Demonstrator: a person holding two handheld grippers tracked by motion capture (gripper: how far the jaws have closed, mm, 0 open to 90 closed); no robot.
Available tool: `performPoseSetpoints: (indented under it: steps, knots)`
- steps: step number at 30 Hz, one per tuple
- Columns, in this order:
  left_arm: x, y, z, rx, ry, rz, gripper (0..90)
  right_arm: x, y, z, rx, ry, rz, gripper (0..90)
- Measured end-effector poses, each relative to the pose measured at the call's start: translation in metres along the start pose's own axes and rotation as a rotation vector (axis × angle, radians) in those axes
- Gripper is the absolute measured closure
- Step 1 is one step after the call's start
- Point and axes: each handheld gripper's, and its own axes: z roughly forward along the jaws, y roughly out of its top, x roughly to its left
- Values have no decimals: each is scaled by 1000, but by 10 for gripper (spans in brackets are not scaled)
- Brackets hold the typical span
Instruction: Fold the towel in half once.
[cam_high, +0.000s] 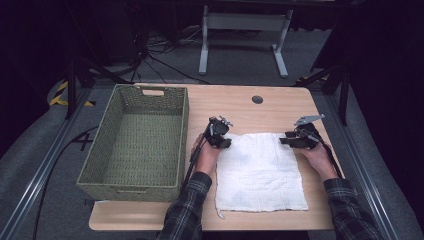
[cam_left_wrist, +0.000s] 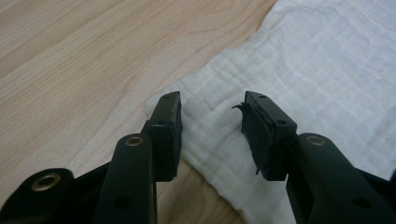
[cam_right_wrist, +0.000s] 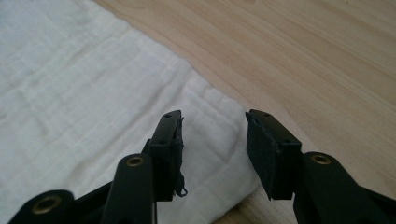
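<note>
Going left to right: basket (cam_high: 135, 145) sits on the table (cam_high: 280, 102), then the cloth (cam_high: 260, 172) lies flat beside it. Left gripper (cam_high: 223, 139) hangs over its far left corner, jaws apart, nothing pinched. Right gripper (cam_high: 286, 141) is at the far right corner, jaws apart too, probably just above the fabric.

A green woven basket (cam_high: 135, 145) stands on the left part of the wooden table (cam_high: 280, 107), beyond which a white frame (cam_high: 243, 37) rests on the floor.

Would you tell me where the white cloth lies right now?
In the high view the white cloth lies flat on the table's right half, beside the green basket.
</note>
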Motion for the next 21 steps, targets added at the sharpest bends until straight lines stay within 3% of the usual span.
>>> performPoseSetpoints:
  steps: [4,10,11,13,14,18,21]
  knots:
    - [0,0,1,-15,-8,3,699,-1,-1,-1,-6,-4,11,593]
    - [-2,0,1,-9,-3,7,843,-3,-5,-3,-14,-5,12,750]
    - [-2,0,1,-9,-5,-1,874,-3,-5,-4,-10,0,12,814]
    - [0,0,1,-9,-8,-2,878,-3,-5,-4,-11,6,14,845]
    - [0,0,0,-3,-14,-26,882,-2,-5,-4,-12,16,13,876]
    - [1,0,0,-14,-28,-81,886,1,-3,-4,3,5,2,889]
    - [1,0,-3,-31,-21,-91,887,2,-1,-7,-3,6,-9,891]
